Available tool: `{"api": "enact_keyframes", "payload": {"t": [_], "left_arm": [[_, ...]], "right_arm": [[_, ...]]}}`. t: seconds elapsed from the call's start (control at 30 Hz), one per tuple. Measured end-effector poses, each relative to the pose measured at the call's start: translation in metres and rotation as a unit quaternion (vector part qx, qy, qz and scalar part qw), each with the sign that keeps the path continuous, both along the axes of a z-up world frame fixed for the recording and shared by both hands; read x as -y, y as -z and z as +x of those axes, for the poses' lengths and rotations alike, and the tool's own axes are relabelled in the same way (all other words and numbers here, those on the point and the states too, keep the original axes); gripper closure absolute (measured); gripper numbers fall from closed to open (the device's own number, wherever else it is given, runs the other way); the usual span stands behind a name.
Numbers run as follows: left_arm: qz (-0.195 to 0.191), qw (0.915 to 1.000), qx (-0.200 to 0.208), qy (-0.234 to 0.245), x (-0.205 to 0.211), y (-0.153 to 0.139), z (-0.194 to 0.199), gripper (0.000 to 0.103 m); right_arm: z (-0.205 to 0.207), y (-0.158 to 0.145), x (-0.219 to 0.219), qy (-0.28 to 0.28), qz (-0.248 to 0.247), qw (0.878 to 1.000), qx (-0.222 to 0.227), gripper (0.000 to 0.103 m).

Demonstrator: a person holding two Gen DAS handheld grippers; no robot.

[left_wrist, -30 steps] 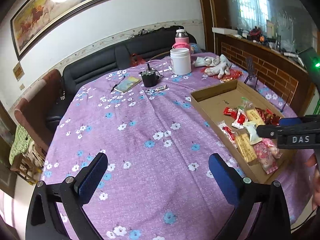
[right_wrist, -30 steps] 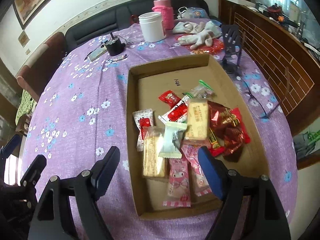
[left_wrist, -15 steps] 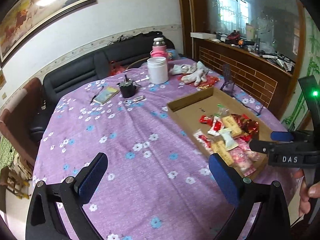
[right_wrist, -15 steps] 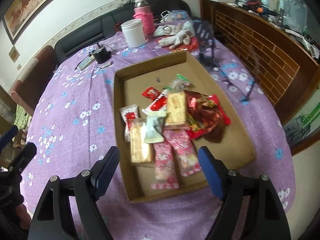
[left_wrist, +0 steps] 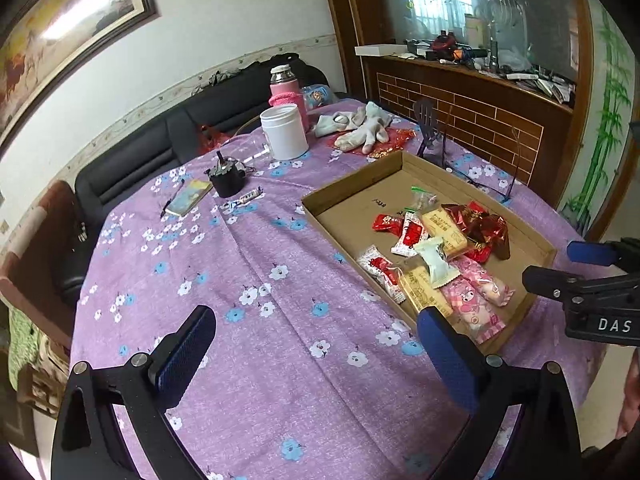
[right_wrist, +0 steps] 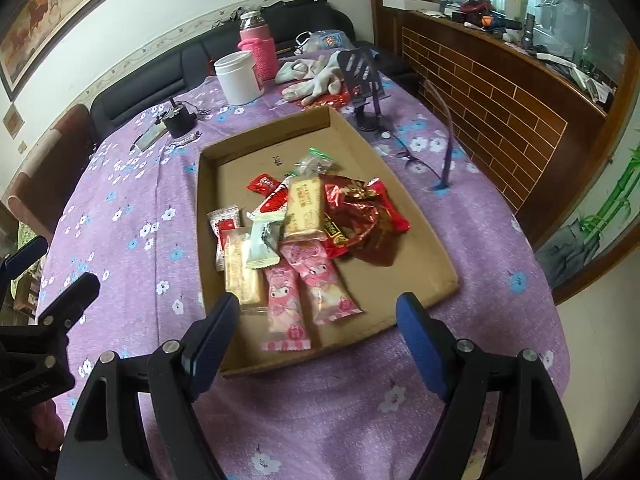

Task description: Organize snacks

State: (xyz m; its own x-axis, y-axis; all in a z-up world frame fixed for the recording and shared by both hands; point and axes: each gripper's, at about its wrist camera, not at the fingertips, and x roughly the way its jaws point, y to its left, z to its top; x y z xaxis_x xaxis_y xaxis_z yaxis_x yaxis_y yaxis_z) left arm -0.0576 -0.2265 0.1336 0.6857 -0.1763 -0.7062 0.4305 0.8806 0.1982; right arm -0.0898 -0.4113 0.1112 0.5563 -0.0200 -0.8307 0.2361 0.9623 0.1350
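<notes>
Your snacks sit heaped in the cardboard tray [right_wrist: 420, 248], which lies on the counter [right_wrist: 132, 208] under a purple flowered cloth. Take that tray as your landmark.

Your right gripper [right_wrist: 318, 332] hangs over the tray's near edge, its fingers [right_wrist: 212, 332] spread wide with nothing between them. Directly ahead of those fingers, toward the tray's middle, lie the two pink cartoon-print packets [right_wrist: 304, 284], side by side. Their long axes run roughly along the line from the tray's near edge to its far edge, so they point more or less straight away from you; the finger gap crosses them, which suits a pinch across the narrow width. Just beyond them the pale green packet [right_wrist: 262, 246] lies on top of a biscuit bar [right_wrist: 240, 268], and the red foil wrappers [right_wrist: 360, 216] crowd the tray's right-hand half.

Your left gripper [left_wrist: 316, 354] is off the tray's left side, over bare cloth, fingers [left_wrist: 184, 352] likewise apart and empty. From there the tray [left_wrist: 348, 188] lies to its right, and the nearest snack is a red-and-white sachet [left_wrist: 380, 270] by the tray's left wall.

My reading: the right hand is the nearer one and better lined up, so the pink packets are its natural first pick. Nothing is sorted yet. Watch for overlap, since lifting one packet may drag its neighbour.
</notes>
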Motion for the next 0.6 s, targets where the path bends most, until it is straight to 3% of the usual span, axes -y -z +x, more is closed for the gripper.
{"api": "enact_keyframes", "payload": {"t": [0.6], "left_arm": [[0.024,0.9996,0.003,0.015,0.014,0.005,-0.001,0.001]], "right_arm": [[-0.003,0.004,0.003,0.010,0.000,1.000,-0.004,0.023]]}}
